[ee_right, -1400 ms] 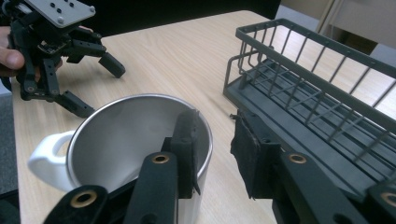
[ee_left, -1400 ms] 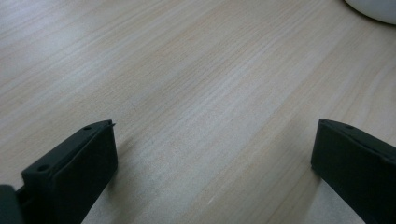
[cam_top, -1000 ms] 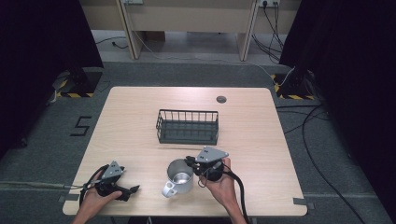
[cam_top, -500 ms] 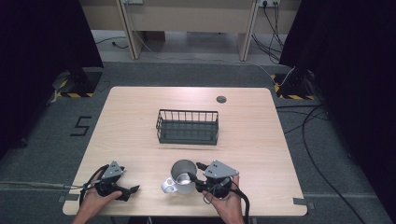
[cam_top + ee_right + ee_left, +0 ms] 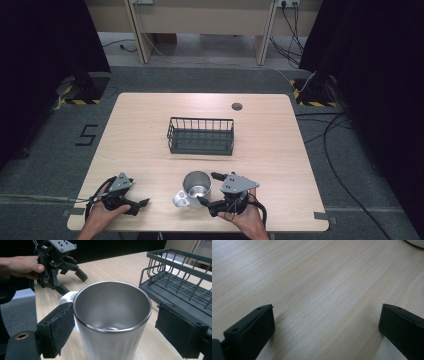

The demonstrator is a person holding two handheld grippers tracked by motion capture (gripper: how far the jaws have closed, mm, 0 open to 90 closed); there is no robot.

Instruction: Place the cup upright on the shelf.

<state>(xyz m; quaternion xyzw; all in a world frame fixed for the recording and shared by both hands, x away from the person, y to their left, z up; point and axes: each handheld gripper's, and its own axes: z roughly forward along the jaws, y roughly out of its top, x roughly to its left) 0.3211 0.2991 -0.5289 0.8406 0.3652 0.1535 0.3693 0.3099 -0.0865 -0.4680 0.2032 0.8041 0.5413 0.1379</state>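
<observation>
Two hand-held grippers are seen at the near edge of a light wooden table in the high view. The left gripper is held at about 7 o'clock on the tabletop, low over the bare wood; in the left gripper view its jaws are set wide apart with nothing but wood grain between them. The right gripper is held at about 5 o'clock, with its jaws pointed toward 9 o'clock and spread open. A steel mug with a white handle is stood upright at roughly 6 o'clock on the table, just at the right gripper's jaw tips. In the right gripper view the mug is framed between the two padded jaws; the left-hand pad appears pressed to or just beside the mug's wall, while a clear gap is seen at the other pad, so the mug is not clamped. A dark wire basket is placed near the table's centre, at 12 o'clock from the mug and apart from it. A small round grommet is set in the tabletop toward 1 o'clock.
</observation>
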